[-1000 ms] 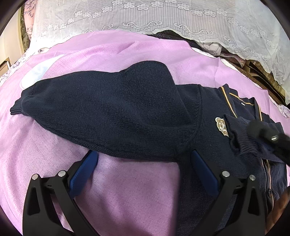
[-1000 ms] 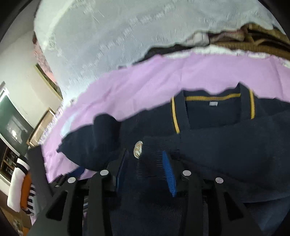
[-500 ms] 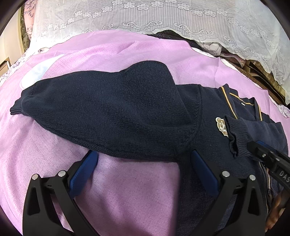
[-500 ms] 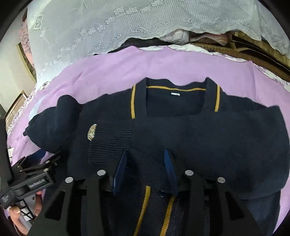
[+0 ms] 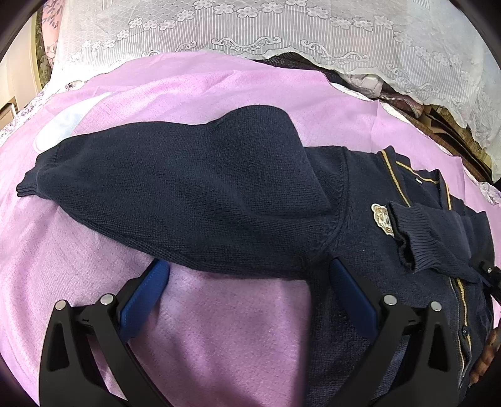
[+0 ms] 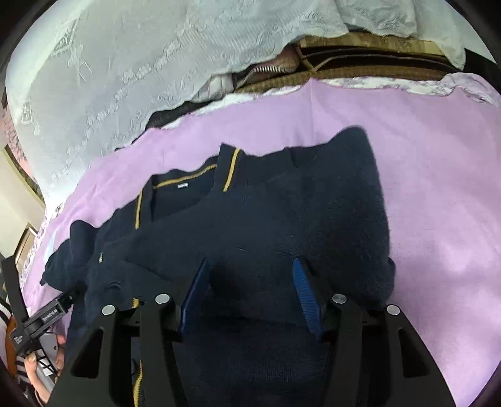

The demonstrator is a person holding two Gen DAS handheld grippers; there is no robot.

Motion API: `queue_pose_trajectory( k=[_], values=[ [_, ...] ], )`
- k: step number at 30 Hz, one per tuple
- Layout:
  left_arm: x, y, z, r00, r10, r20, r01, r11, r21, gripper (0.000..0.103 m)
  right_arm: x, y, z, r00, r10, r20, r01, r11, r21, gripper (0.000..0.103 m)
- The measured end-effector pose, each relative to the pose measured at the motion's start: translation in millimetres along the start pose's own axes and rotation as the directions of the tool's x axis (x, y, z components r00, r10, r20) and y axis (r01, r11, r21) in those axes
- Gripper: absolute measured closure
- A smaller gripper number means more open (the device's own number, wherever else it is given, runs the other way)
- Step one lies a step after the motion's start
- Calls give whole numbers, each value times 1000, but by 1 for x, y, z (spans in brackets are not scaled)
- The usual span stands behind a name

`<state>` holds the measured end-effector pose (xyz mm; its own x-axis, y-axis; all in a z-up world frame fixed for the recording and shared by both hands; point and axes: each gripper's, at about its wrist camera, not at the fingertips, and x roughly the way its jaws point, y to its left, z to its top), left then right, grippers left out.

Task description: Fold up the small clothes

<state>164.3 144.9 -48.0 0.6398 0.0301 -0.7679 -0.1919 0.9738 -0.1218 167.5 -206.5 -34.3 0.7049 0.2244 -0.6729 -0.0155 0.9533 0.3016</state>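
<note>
A small navy knit cardigan with gold trim and a chest badge lies on a purple cloth. Its one sleeve stretches out to the left. The other sleeve's ribbed cuff lies folded across the chest. My left gripper is open and empty, its blue pads at the lower edge of the outstretched sleeve. My right gripper is open and empty just above the folded sleeve on the cardigan. The left gripper's body shows at the lower left of the right wrist view.
The purple cloth covers the work surface. White lace fabric hangs behind it, with a wicker basket and other clothing tucked beneath. A white patch lies on the cloth at far left.
My right gripper let go of the ribbed cuff, opened, and swung right over the folded sleeve. The cuff now rests on the chest. The left gripper has stayed still.
</note>
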Motion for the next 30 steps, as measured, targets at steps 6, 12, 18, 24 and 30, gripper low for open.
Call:
queue_pose_trajectory(
  k=[6,12,18,24,30],
  values=[
    [-4,5,-2,1000,-19,-1,19,1000,-1,4,-37,15,-26,992,-3,122,12,997,-72,21],
    [-17,16,-8,997,-65,-35,66,998,14,4,-67,-17,-45,985,60,159,-70,996,59,19],
    [-37,77,3,950,-311,-18,301,932,-202,4,-69,-51,-60,976,161,148,-190,959,211,19],
    [-32,159,15,896,-413,163,439,771,-462,4,-64,-43,-60,980,149,135,-173,968,183,16],
    [-12,172,23,922,-343,181,387,781,-490,5,-61,-45,-61,980,156,124,-177,967,182,13]
  ],
)
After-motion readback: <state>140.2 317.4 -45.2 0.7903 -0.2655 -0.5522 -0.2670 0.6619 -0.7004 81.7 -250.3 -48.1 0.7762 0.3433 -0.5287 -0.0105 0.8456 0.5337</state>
